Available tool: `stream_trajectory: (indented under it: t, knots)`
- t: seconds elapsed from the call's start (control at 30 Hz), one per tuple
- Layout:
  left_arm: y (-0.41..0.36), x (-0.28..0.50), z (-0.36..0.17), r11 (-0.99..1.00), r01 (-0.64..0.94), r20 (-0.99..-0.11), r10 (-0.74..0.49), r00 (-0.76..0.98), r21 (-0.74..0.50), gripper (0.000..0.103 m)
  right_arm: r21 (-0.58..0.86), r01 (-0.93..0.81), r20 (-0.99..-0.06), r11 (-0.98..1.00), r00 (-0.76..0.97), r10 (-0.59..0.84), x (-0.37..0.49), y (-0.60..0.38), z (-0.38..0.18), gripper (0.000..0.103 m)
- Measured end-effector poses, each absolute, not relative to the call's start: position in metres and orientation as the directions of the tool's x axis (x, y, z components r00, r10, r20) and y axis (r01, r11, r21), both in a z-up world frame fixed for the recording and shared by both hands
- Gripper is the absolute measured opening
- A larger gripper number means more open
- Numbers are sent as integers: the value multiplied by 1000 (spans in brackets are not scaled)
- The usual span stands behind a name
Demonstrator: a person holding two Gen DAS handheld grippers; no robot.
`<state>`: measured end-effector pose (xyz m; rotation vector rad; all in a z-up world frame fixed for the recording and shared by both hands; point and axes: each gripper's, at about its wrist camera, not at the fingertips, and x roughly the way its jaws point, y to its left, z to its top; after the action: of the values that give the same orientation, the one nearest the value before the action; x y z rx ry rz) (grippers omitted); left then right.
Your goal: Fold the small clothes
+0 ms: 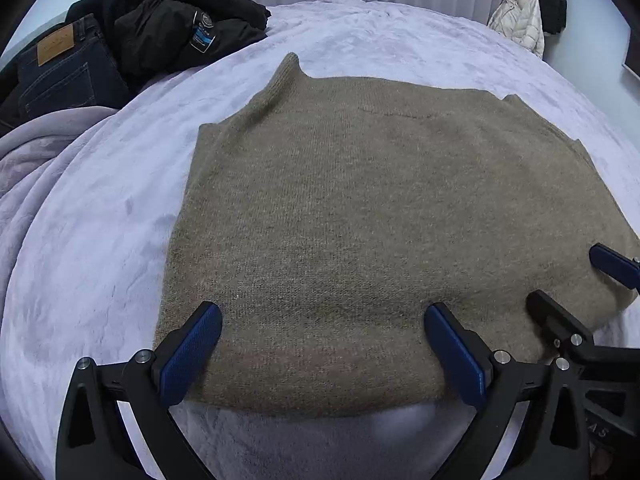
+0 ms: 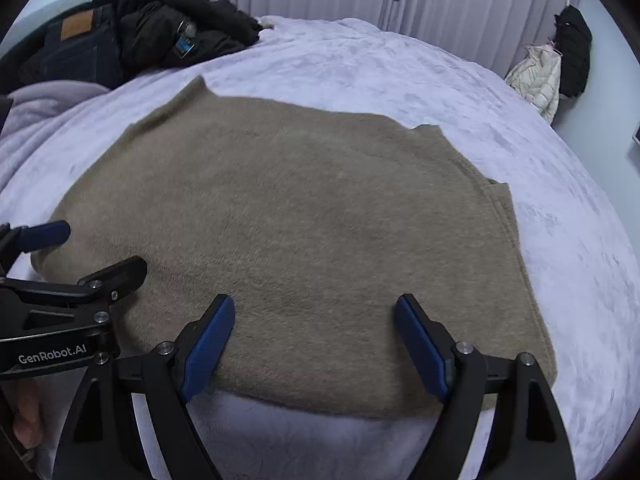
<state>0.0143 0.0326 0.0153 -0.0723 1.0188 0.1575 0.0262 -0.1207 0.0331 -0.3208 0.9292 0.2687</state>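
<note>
The bed (image 1: pixel 360 40) fills both views, covered by a pale lilac plush blanket (image 2: pixel 400 80) with a soft, slightly crushed nap. In the middle of it lies the task's thing, a tan knitted sweater (image 1: pixel 380 208), spread flat with its near edge toward the cameras. It reads as partly folded: the outline is a rough rectangle with no sleeves sticking out, small bumps of cloth show along the far edge, and at the right side a doubled edge (image 2: pixel 500 200) suggests a layer turned in. I judge the side folds done and the lengthwise fold, near edge carried to far edge, yet to be made. The knit is fine, fuzzy and matte, thick enough to hold a rounded hem. At the far left corner sits a heap of dark clothes: a black jacket (image 1: pixel 180 28) with a small badge, and dark jeans (image 1: pixel 60 76) with a tan leather patch. A cream quilted coat (image 2: pixel 538 80) hangs by the wall. The left gripper (image 1: pixel 322 356) hovers over the near hem with jaws wide apart, holding nothing; the right gripper (image 2: pixel 316 344) likewise stands wide open over the hem, empty.
</note>
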Motion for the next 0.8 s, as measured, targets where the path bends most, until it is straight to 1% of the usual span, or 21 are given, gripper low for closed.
stream_trajectory:
  t: [0.1,0.2,0.27,0.37,0.4,0.43,0.53,0.67,0.8]
  knots:
    - [44,7,15,986,-165,-852,95,515,10,102,-137,-363,-821,922,562,99,28,-133,32,85]
    - [56,-7,14,988,-150,-845,95,527,17,102,-170,-325,-817,930,574,51,33,-160,35,86]
    - [69,-15,12,984,-176,-846,121,519,33,103,-159,-286,-820,945,572,35,37,-188,35,87]
    - [100,-22,5,971,-205,-865,1,502,-118,103,-66,-226,-829,972,554,73,43,-234,35,87]
    - [103,-22,6,970,-203,-866,-14,500,-133,103,-30,-225,-831,974,548,100,44,-244,35,87]
    - [101,-21,10,972,-201,-870,-7,494,-122,103,-18,-236,-834,972,539,115,43,-247,36,87]
    - [90,-17,31,978,-187,-860,14,510,-94,103,-76,-237,-843,969,534,64,40,-238,50,87]
    - [73,24,66,982,-148,-819,-10,574,-116,103,-53,-259,-776,964,618,124,54,-219,85,88]
    - [62,101,80,955,-153,-801,-118,587,-253,103,-104,-290,-759,951,641,113,105,-173,93,88]
